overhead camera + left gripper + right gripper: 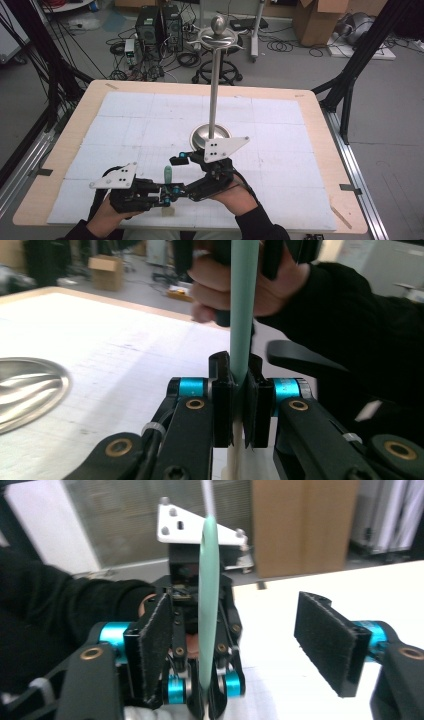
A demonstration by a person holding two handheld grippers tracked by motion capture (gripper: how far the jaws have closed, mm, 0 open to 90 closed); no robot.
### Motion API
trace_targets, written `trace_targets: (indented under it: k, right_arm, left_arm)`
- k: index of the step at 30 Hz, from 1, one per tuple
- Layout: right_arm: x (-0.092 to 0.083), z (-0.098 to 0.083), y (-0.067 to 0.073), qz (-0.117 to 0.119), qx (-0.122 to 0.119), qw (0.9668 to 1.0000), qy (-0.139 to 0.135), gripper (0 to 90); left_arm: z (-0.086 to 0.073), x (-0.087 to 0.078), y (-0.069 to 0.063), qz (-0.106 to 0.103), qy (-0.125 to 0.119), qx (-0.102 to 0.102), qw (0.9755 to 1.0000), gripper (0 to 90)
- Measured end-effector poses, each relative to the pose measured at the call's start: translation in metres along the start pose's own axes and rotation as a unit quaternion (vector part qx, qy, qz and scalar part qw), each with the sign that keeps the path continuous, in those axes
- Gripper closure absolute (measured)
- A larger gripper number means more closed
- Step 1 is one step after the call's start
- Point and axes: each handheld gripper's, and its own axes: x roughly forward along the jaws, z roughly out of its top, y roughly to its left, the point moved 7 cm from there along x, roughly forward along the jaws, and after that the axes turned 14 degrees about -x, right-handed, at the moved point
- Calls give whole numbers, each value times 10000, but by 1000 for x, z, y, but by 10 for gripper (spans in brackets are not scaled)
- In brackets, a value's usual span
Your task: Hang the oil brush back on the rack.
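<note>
White mat [280, 150], steel stand [214, 90] behind, left gripper [167, 194] clamping mint handle [168, 174], right gripper [187, 157] agape.

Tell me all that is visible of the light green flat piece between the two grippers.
The light green flat piece is thin, smooth and plastic-looking, with a rounded top. It stands upright above the white mat, near the table's front edge. The left gripper is shut on its lower part. The right gripper is open beside it, with the pads apart.
</note>
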Motion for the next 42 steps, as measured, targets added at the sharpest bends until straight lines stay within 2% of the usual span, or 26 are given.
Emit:
trace_targets:
  k: [3, 6, 8, 11, 14, 18, 23, 30, 37, 42]
  right_arm:
    - [-5, -3, -5, -452, 69, 9989, -76, 269]
    - [-8, -5, -8, -840, 110, 9963, -141, 268]
    - [-8, -7, -8, -962, 132, 9952, -155, 268]
    - [-7, -9, -8, -1012, 261, 9943, -197, 272]
    - [-3, -8, -8, -1173, 206, 9927, -163, 303]
    - [5, -10, -5, -1190, 161, 9927, -53, 351]
    - [10, -8, -3, -1167, 146, 9931, -49, 379]
    - [9, -6, -2, -1072, 178, 9940, -86, 387]
    - [-5, -3, -3, -1138, 168, 9932, -177, 362]
    - [-26, -5, -4, -1300, 139, 9912, -195, 325]
  left_arm:
    - [3, -4, 8, 348, -183, -118, 9992, 840]
    - [5, -9, 16, 665, -343, -241, 9969, 840]
    - [6, -10, 19, 796, -401, -272, 9957, 839]
    - [7, -11, 21, 957, -454, -219, 9941, 839]
    - [6, -8, 21, 1039, -436, -185, 9935, 839]
    - [4, -3, 19, 1021, -371, -141, 9940, 839]
    - [2, 1, 15, 862, -299, -121, 9958, 839]
    - [1, 3, 12, 667, -242, -142, 9974, 840]
    - [2, 5, 16, 570, -182, -167, 9981, 840]
    - [9, 6, 19, 531, -195, -152, 9983, 840]
